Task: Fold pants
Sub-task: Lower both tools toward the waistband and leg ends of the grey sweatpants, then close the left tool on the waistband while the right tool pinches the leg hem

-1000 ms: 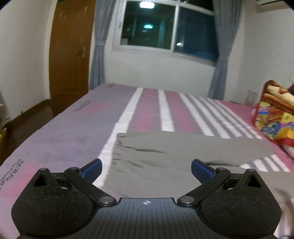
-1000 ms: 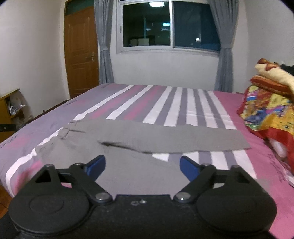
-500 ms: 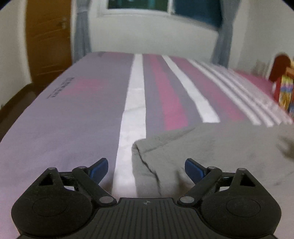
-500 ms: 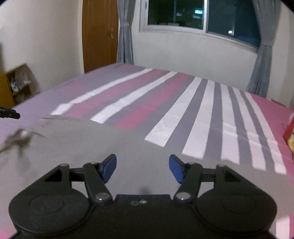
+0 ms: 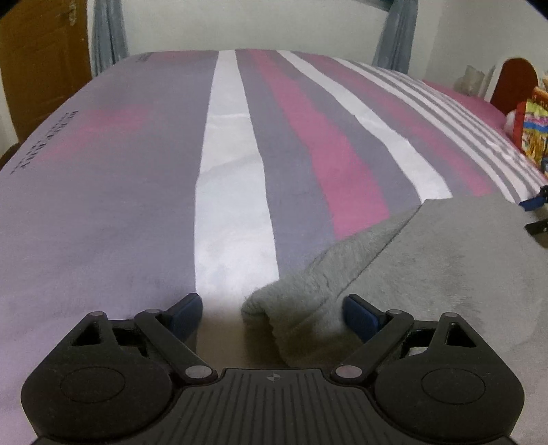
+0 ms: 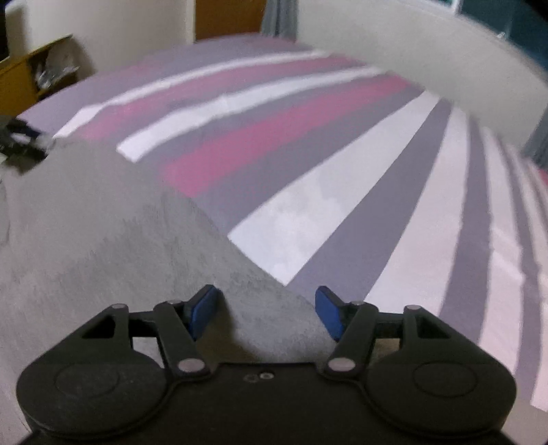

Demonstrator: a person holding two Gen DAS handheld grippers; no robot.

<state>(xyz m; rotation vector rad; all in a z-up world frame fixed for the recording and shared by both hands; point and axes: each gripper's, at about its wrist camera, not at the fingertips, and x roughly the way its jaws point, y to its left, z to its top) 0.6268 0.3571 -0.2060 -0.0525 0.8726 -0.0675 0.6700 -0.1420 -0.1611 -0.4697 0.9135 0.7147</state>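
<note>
Grey pants (image 5: pixel 428 260) lie flat on a striped bed. In the left wrist view my left gripper (image 5: pixel 272 313) is open, low over the bed, with the pants' folded corner (image 5: pixel 263 308) between its blue fingertips. In the right wrist view my right gripper (image 6: pixel 267 313) is open with the far edge of the pants (image 6: pixel 113 236) between its fingertips. The right gripper's tip (image 5: pixel 534 202) shows at the right edge of the left wrist view. The left gripper (image 6: pixel 20 142) shows blurred at the left edge of the right wrist view.
The bed cover (image 5: pixel 233 191) has pink, grey and white stripes. A wooden door (image 5: pixel 37 51) and grey curtains (image 5: pixel 109 30) stand at the far wall. A colourful blanket pile (image 5: pixel 534 126) sits at the bed's right. A yellow shelf (image 6: pixel 30 78) stands at the left.
Both grippers have dropped down and forward to the far edge of the pants. The left one now frames the corner, the right one the edge. Both stay open.
</note>
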